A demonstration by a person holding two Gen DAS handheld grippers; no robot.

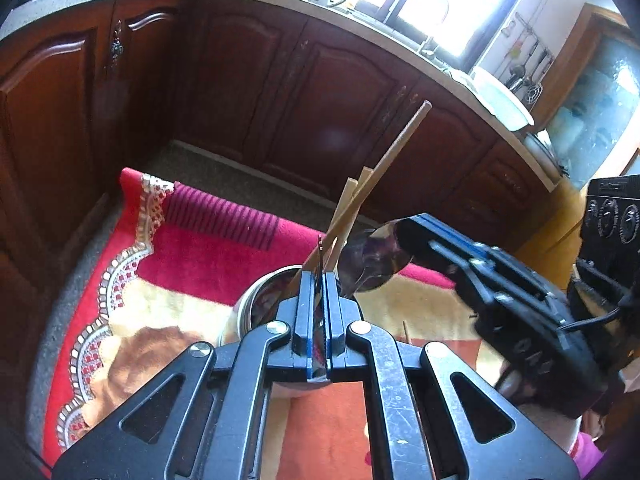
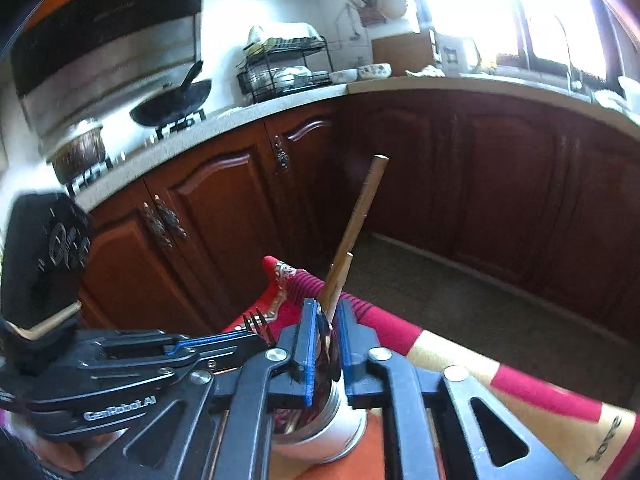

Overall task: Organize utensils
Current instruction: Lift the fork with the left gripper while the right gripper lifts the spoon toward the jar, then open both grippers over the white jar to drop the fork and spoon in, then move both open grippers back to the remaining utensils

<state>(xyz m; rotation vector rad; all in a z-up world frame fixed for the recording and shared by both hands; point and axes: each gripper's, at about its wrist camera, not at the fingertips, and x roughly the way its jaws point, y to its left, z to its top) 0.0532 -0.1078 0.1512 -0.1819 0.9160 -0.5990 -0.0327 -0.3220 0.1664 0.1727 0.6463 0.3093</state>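
A metal cup [image 1: 250, 308] [image 2: 340, 428] stands on the patterned cloth with wooden chopsticks [image 1: 384, 164] [image 2: 360, 216] leaning up out of it. My left gripper [image 1: 320, 276] [image 2: 260, 338] is shut on a fork [image 2: 256, 322], held right over the cup; in its own view the fork shows only as a thin edge. My right gripper [image 2: 325, 304] [image 1: 404, 228] is just above the cup's rim. Its jaws stand a little apart, with a steel spoon [image 1: 372, 256] [image 2: 329, 344] between them. The spoon's bowl points up and its handle points down toward the cup.
The red, cream and orange cloth [image 1: 208, 248] covers the surface, whose far edge drops to a grey floor [image 2: 460, 300]. Dark wooden cabinets [image 1: 280, 92] run under a pale counter with a stove, a wok [image 2: 172, 104] and a dish rack [image 2: 284, 68].
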